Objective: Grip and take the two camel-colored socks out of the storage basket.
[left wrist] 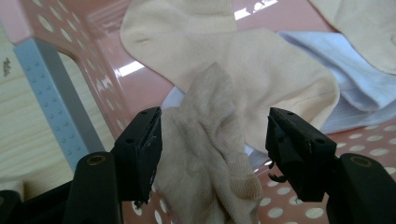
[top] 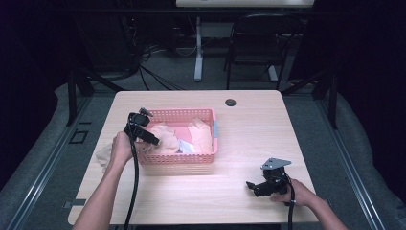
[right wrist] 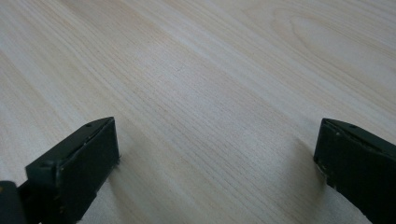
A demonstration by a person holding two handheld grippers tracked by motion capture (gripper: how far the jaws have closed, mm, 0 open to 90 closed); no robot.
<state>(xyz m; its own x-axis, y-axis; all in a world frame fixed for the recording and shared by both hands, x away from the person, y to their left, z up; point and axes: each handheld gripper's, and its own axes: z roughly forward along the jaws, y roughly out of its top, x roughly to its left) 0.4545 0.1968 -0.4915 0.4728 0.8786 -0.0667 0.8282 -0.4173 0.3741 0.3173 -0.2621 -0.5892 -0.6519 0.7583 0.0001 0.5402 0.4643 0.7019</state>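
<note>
The left gripper [top: 149, 138] reaches over the near-left corner of the pink basket [top: 213, 125] and tips down into it, because the thing it is after, a crumpled cream sock [left wrist: 210, 154], lies bunched on the perforated floor there. In the left gripper view that sock rises as a ridge straight between the two black jaws, which stand partly spread on either side of it: one pad sits right against the fabric, the other shows a clear gap, so the sock is bracketed but not pinched. The ridge probably suits a two-jaw grip, giving a fold to bite on rather than a flat sheet. Just beyond the jaws a flatter cream sock [left wrist: 261, 74] lies spread, and past it, toward the far jaw's side, a pale blue folded cloth [left wrist: 359, 88]; both lie close enough that a deep bite could catch them too. Another cream piece [top: 201, 135] rests at the basket's far end, well away from this gripper. The right gripper [top: 253, 188] rests low on the wooden table [right wrist: 196, 70], well apart from the basket, jaws wide with only bare wood between them, seemingly parked out of the way while the left hand [top: 120, 147] works alone
</note>
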